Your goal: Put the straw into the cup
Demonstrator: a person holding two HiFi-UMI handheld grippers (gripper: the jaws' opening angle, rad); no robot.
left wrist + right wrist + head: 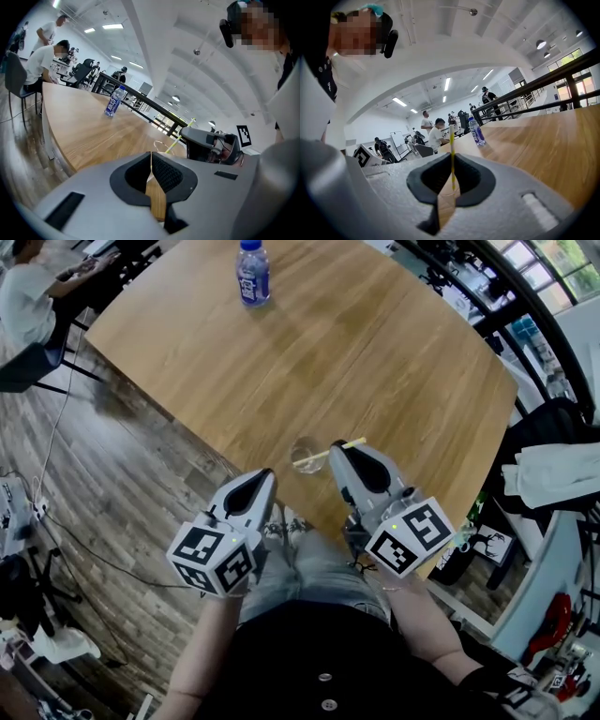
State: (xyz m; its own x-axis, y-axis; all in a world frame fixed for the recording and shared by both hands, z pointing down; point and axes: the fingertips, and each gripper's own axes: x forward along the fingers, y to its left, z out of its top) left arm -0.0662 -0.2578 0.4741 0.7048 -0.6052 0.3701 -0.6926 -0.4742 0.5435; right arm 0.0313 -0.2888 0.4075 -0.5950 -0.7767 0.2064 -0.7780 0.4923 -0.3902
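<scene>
On my head view the right gripper (338, 452) covers the middle of the thin yellow-and-white straw (354, 442); in the left gripper view I see the left gripper (151, 159) hiding the clear round cup (161, 142) below its rim

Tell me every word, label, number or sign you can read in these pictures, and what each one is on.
No text can be read here.
Bottle: blue label with white print, too small to read.
Left marker cube and right marker cube: black-and-white square patterns, no letters or numbers.
Whiteboard: too far off to show any writing.
Straw: yellow and white stripes, no print.
</scene>
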